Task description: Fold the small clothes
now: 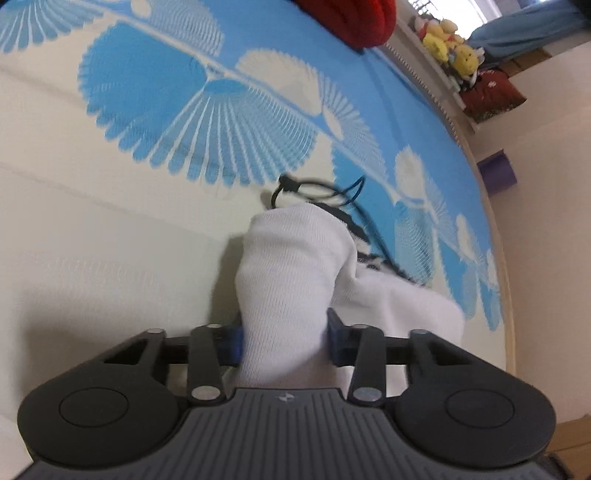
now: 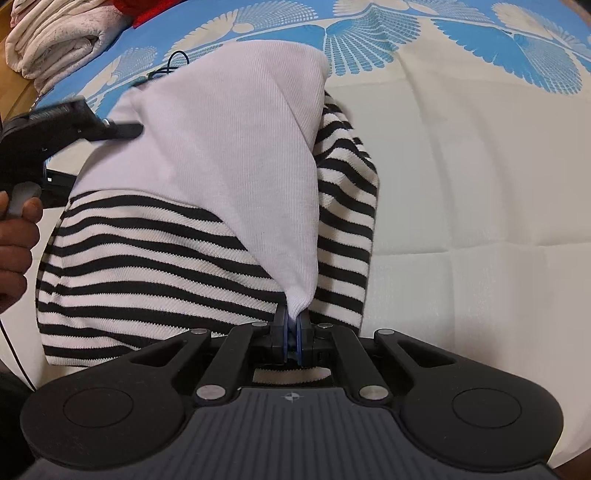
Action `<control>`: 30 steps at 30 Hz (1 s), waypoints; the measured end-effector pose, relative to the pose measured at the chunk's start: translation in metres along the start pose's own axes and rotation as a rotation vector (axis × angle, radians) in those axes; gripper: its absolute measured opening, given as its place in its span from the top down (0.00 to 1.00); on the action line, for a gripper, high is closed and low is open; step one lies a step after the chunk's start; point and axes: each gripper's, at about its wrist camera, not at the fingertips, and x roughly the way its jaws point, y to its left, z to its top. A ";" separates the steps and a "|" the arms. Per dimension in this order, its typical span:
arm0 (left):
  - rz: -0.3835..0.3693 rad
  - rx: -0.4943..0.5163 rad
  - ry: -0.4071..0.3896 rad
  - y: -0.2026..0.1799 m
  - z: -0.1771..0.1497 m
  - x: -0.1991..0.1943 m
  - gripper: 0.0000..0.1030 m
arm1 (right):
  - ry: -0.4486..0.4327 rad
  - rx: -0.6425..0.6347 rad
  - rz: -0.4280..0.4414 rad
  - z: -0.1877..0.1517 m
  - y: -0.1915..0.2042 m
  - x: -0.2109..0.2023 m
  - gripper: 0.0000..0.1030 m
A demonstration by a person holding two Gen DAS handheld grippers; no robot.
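A small garment lies on the bed: a white ribbed part [image 2: 236, 140] over a black-and-white striped part [image 2: 147, 258]. My right gripper [image 2: 293, 325] is shut on a corner of the white part and holds it up over the stripes. My left gripper [image 1: 284, 336] is shut on another bunched piece of the white fabric [image 1: 288, 266]; its blue pads [image 1: 337, 339] press the cloth from both sides. The left gripper also shows in the right wrist view [image 2: 122, 129] at the garment's far left edge, with the person's hand [image 2: 14, 236] on its handle.
The bed cover [image 1: 110, 240] is cream with blue fan patterns. A black cable [image 1: 317, 188] lies beyond the garment. A red cushion [image 1: 354, 22] and plush toys [image 1: 450, 44] are at the far end. Folded pale towels [image 2: 55, 40] sit at the upper left.
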 end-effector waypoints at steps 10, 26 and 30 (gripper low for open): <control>0.260 0.137 -0.297 0.006 0.046 -0.087 0.37 | -0.082 -0.039 0.166 0.026 0.067 0.010 0.97; 0.395 0.420 0.013 0.022 -0.007 -0.086 0.41 | -0.081 -0.028 0.035 0.042 0.098 0.035 0.97; 0.316 0.488 -0.059 0.006 -0.016 -0.122 0.41 | -0.092 -0.012 0.035 0.039 0.095 0.030 0.97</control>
